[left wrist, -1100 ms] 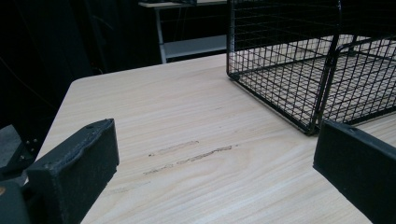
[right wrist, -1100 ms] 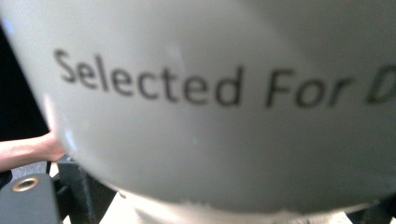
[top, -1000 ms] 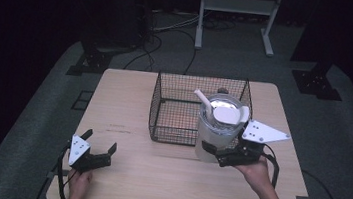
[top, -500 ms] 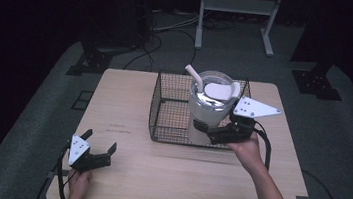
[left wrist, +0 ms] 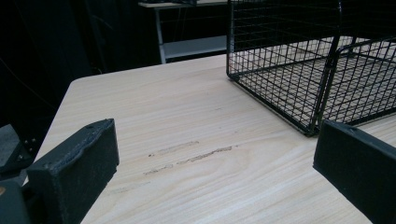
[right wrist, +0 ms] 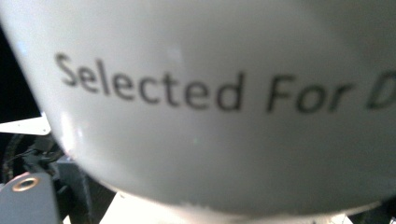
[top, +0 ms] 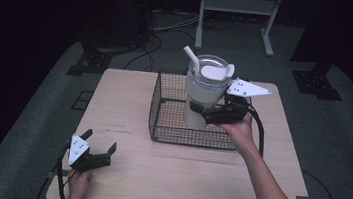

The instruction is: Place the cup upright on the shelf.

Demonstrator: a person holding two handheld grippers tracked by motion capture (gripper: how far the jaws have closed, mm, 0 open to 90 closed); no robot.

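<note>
My right gripper (top: 208, 117) pinches the tumbler (top: 204, 92) above the wire basket (top: 163, 113); its base is hidden. My left gripper (top: 96, 149), jaws spread, rests well clear of the basket.

In the right gripper view, the white plastic tumbler (right wrist: 224, 102) is blurred, its printed words cut off at the right edge.

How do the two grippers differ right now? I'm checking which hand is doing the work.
The right gripper is raised over the wire basket, shut on the white tumbler; the left gripper rests low on the table near its front corner, jaws open with nothing between them. Both are hand-held and carry a grey plate.
</note>
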